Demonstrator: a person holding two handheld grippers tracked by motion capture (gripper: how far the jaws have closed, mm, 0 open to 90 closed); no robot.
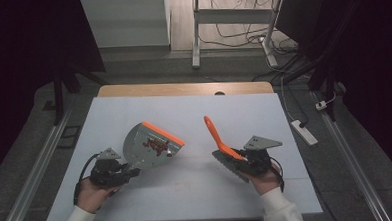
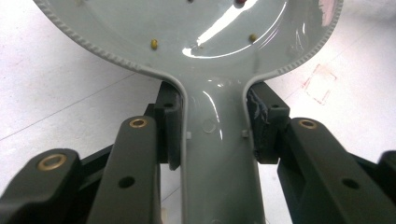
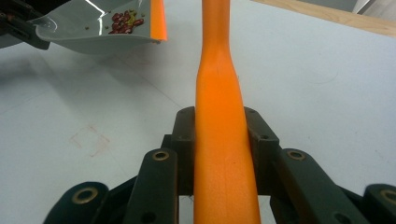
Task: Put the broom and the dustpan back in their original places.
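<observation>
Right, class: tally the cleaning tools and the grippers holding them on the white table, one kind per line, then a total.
Grey plastic dustpans with an orange lip, holding small red beans: 1
Orange-handled brushes: 1
Black two-jaw grippers, left gripper shut on the dustpan handle, right gripper shut on the brush handle: 2
Total: 4

light: bright table (image 1: 187, 191), dark surround | glare: dustpan (image 2: 219, 28) | focus: near tongs soft
</observation>
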